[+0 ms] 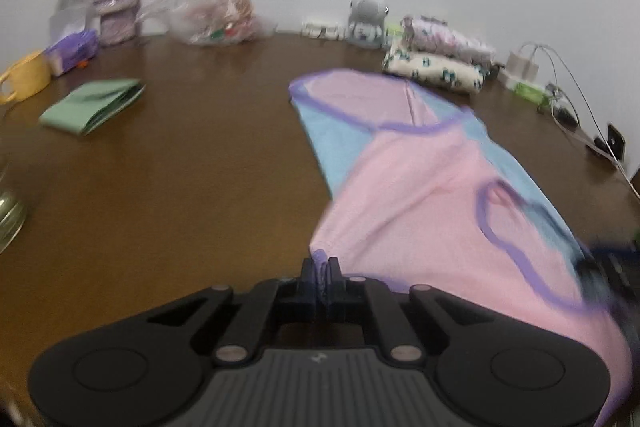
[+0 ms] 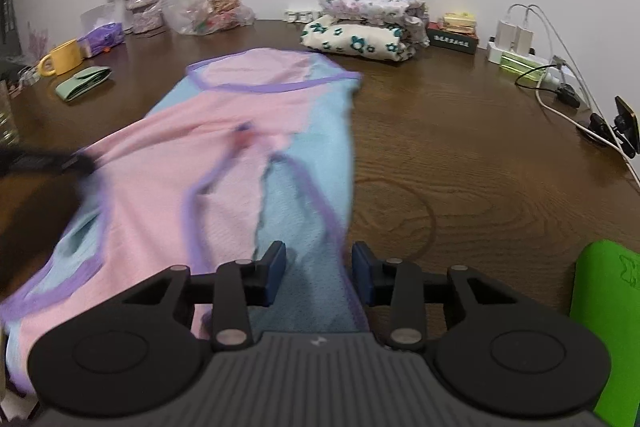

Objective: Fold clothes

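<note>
Left wrist view shows the brown wooden table (image 1: 180, 187) spreading wide; across its right half lies the pink and blue garment (image 1: 420, 179) with purple trim, partly lifted and rumpled toward the near edge; behind it, near the wall, sits a stack of folded floral clothes (image 1: 436, 63); at the far left stands a vase of flowers (image 1: 114, 3), with a clear plastic bag (image 1: 212, 19) beside it; nearer the left edge lie a folded green cloth (image 1: 92, 107) and a yellow mug (image 1: 26, 77); the left hand-held gripper (image 1: 323, 269) has its jaws pressed together on a purple-trimmed edge of the garment. In the right wrist view the right hand-held gripper (image 2: 319, 269) stands spread, its blue pads on either side of the garment's blue part without pressing it; a white power strip (image 2: 520, 61) with chargers sits at the table's far right.
</note>
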The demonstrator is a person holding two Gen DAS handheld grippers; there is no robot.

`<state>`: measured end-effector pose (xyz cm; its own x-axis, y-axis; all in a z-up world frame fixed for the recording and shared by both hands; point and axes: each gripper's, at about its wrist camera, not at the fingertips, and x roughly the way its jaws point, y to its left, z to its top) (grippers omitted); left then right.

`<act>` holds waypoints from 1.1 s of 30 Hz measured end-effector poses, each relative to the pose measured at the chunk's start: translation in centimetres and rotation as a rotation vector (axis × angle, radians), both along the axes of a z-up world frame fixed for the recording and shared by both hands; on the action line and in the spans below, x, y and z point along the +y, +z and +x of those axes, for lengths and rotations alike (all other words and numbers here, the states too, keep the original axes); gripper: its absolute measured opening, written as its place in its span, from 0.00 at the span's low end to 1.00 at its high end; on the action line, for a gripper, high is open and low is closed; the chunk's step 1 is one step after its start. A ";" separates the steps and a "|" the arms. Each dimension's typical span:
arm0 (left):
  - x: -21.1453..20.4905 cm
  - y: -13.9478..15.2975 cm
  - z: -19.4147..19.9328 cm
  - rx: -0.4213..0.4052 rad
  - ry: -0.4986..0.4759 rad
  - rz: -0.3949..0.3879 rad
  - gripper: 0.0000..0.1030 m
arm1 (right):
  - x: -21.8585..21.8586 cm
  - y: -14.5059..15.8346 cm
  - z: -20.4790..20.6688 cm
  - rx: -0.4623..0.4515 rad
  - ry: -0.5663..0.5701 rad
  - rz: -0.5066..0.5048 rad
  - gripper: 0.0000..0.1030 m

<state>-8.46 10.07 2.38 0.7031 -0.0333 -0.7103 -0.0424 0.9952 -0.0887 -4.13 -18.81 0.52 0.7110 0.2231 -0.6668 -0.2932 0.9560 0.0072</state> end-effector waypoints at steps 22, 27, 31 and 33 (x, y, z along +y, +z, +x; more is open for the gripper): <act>-1.4 2.3 17.8 0.021 0.010 0.169 0.51 | 5.5 0.1 -5.1 -0.003 0.185 -0.004 0.40; -1.6 0.7 19.2 0.083 0.011 0.201 0.12 | 4.5 -0.2 -5.3 -0.004 0.181 0.012 0.41; -0.3 0.7 17.3 0.067 0.035 0.208 0.03 | 4.0 -0.2 -5.1 -0.003 0.186 0.012 0.41; 1.2 1.0 16.0 0.055 0.077 0.210 0.03 | 3.5 -0.1 -4.8 0.004 0.180 0.007 0.41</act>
